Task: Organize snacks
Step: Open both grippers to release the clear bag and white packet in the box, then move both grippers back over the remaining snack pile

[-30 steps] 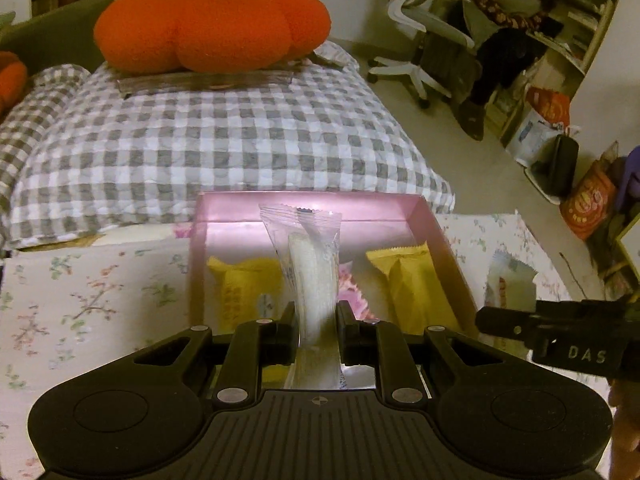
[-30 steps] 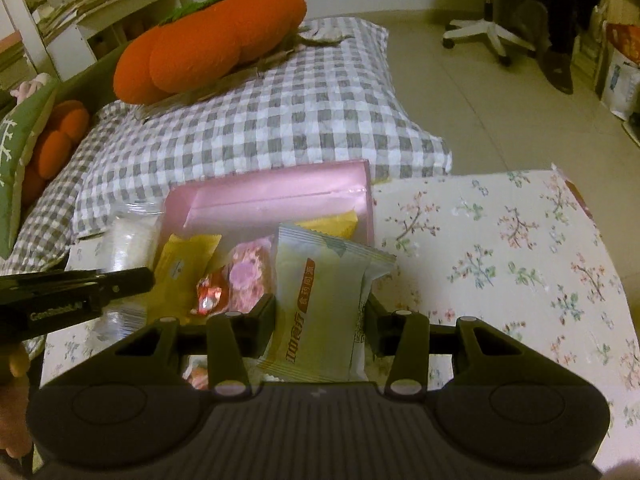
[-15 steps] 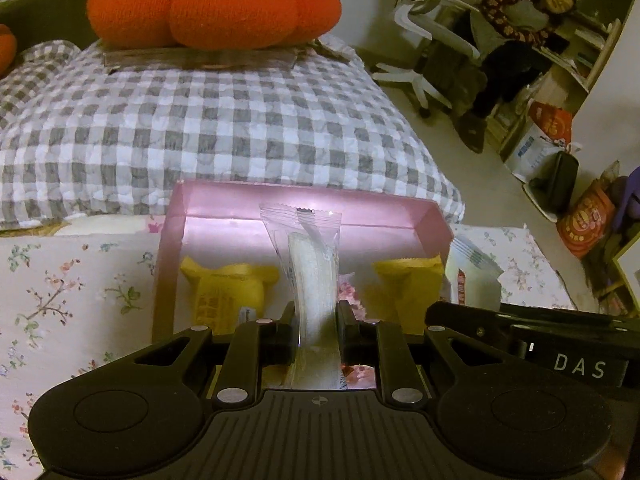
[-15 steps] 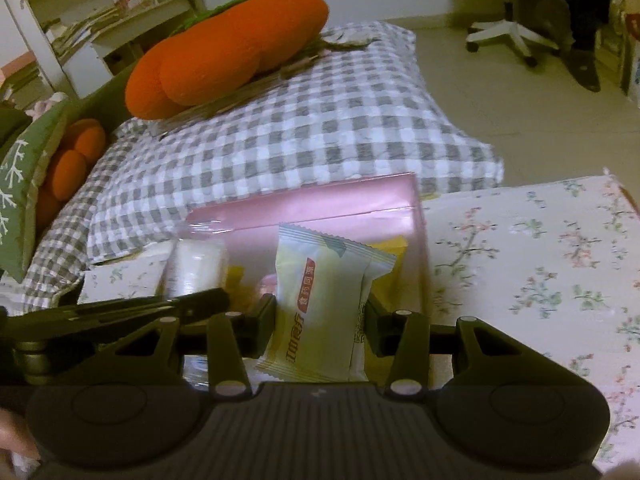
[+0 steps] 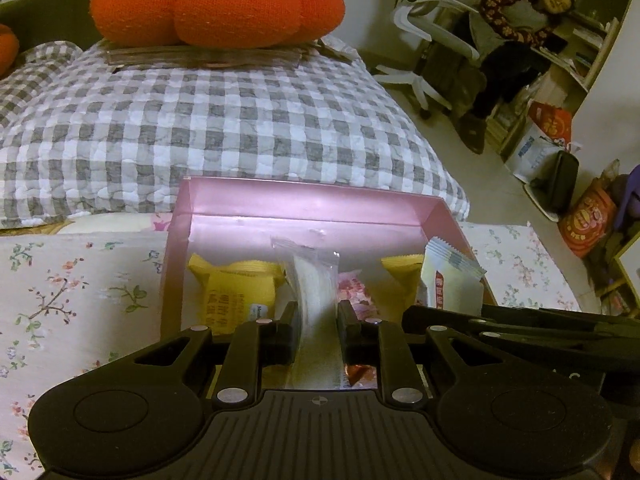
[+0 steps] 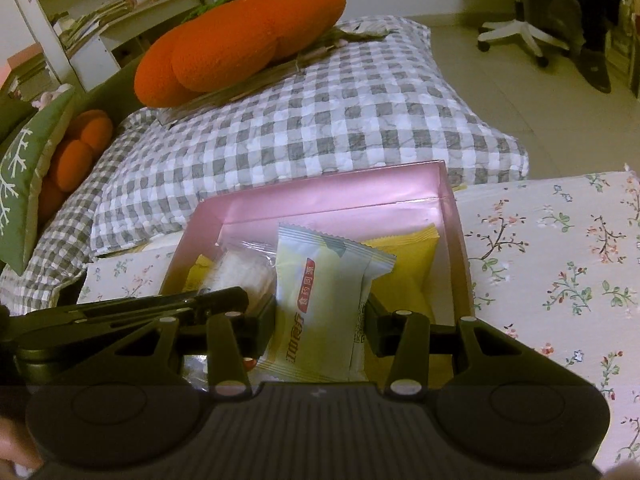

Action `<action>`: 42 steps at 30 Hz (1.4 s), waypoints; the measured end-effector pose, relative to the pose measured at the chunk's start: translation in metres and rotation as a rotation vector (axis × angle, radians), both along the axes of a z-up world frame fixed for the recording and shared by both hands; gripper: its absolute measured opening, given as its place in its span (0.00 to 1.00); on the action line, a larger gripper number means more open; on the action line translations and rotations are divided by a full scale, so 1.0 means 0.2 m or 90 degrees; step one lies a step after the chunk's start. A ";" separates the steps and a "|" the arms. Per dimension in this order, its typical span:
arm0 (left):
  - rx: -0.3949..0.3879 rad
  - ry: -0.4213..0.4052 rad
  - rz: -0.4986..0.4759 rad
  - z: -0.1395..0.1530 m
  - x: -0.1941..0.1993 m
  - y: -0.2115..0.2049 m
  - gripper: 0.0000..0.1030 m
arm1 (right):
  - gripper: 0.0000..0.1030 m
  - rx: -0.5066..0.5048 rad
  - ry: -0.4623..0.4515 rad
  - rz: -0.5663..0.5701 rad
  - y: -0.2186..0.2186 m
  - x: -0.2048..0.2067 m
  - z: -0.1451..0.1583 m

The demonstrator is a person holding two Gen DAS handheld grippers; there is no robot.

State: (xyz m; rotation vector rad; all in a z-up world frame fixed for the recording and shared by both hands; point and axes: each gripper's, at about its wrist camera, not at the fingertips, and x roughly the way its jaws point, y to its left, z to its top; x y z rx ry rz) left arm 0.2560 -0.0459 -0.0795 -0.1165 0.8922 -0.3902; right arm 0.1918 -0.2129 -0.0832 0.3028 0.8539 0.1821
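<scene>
A pink box [image 5: 304, 204] [image 6: 332, 196] sits on the floral tablecloth and holds yellow snack packets [image 5: 236, 292] [image 6: 404, 264] and a pink wrapped sweet [image 5: 356, 292]. My left gripper [image 5: 318, 316] is shut on a clear packet with a white snack [image 5: 314, 284], held low inside the box. My right gripper [image 6: 320, 316] is shut on a pale green snack packet [image 6: 324, 304], held over the box just right of the left gripper. That packet also shows in the left wrist view [image 5: 448, 280].
A grey checked cushion [image 5: 208, 124] with an orange pumpkin pillow [image 5: 216, 4] lies right behind the box. The floral tablecloth [image 6: 560, 264] spreads left and right of the box. An office chair [image 5: 424, 36] and bags stand at the far right.
Both grippers moved forward and down over the pink box with their packets. The white snack now sits lower inside the box, and the right gripper has drawn closer to the left.
</scene>
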 end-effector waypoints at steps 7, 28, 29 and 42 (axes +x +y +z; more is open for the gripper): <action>-0.021 0.000 0.008 0.03 -0.02 0.04 0.19 | 0.45 0.024 -0.005 -0.008 -0.01 0.00 0.00; -0.015 -0.004 0.006 0.15 -0.10 0.12 0.19 | 0.46 0.034 -0.005 -0.068 -0.14 -0.08 0.07; -0.013 -0.004 0.010 0.16 -0.11 0.13 0.20 | 0.46 0.032 -0.006 -0.068 -0.15 -0.09 0.08; 0.033 0.043 0.049 0.26 -0.31 0.25 0.37 | 0.53 0.023 0.031 -0.034 -0.11 -0.25 0.18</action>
